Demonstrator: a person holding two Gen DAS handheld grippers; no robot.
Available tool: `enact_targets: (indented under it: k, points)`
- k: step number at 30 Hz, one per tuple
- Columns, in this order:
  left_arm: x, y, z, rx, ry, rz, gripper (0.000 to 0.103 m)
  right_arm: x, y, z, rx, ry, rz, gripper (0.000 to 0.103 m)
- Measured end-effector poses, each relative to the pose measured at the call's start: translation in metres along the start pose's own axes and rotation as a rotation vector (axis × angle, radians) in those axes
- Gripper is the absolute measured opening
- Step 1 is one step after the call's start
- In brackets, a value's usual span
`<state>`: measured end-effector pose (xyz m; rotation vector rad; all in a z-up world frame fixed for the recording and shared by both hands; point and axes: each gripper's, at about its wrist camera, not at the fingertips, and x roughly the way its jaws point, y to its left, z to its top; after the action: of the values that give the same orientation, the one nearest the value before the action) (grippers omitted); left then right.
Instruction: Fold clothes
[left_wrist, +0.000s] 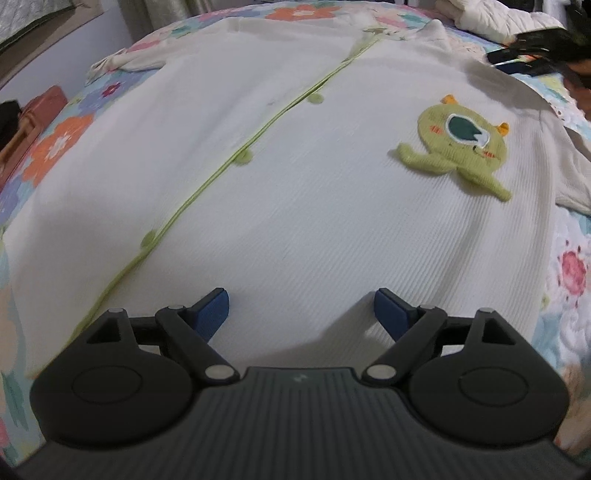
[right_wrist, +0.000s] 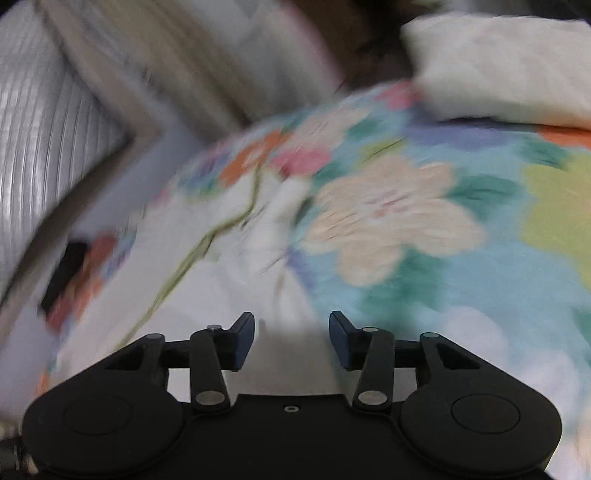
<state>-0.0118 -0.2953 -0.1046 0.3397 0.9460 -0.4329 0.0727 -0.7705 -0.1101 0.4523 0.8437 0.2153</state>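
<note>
A white ribbed cardigan (left_wrist: 295, 192) lies spread flat on the flowered bedspread (left_wrist: 55, 147). It has a lime-green front placket with round buttons (left_wrist: 242, 157) and a green monster patch (left_wrist: 461, 144). My left gripper (left_wrist: 301, 306) is open and empty, just above the garment's lower part. In the blurred right wrist view the cardigan (right_wrist: 207, 280) shows at lower left, green trim visible. My right gripper (right_wrist: 291, 332) is open and empty, above the garment's edge and the bedspread (right_wrist: 424, 229).
A white padded bundle (left_wrist: 491, 18) lies at the bed's far right; it also shows in the right wrist view (right_wrist: 498, 62). A brown case (left_wrist: 29, 122) stands beside the bed at left. A person's dark hair (left_wrist: 546, 44) is at top right. A wall and window frame (right_wrist: 55, 110) stand left.
</note>
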Motion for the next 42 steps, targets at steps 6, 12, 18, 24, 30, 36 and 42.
enact_targets:
  k: [6, 12, 18, 24, 30, 36, 42]
  points:
    - [-0.006, -0.01, 0.008, 0.022, -0.021, 0.005, 0.086, 0.029, 0.01, 0.007, -0.072, -0.077, -0.156, 0.003]
    - [-0.025, -0.011, 0.003, 0.024, 0.028, 0.039, 0.086, 0.004, 0.005, -0.004, -0.115, -0.231, -0.39, 0.001]
    - [-0.104, 0.009, -0.009, -0.032, -0.008, 0.067, 0.086, -0.034, -0.008, -0.011, 0.082, -0.173, -0.165, 0.01]
    - [-0.175, 0.002, -0.008, 0.045, -0.116, 0.119, 0.086, -0.103, 0.069, -0.004, -0.034, -0.24, -0.137, 0.048]
    - [-0.218, -0.029, 0.015, 0.216, -0.055, 0.081, 0.088, -0.197, 0.143, -0.006, -0.245, -0.16, -0.219, 0.068]
    - [-0.228, -0.061, 0.01, 0.259, -0.021, 0.076, 0.089, -0.25, 0.159, -0.048, -0.41, -0.082, -0.372, 0.084]
    - [-0.188, -0.102, 0.009, 0.212, -0.176, -0.016, 0.089, -0.27, 0.111, -0.14, -0.248, -0.151, -0.356, 0.084]
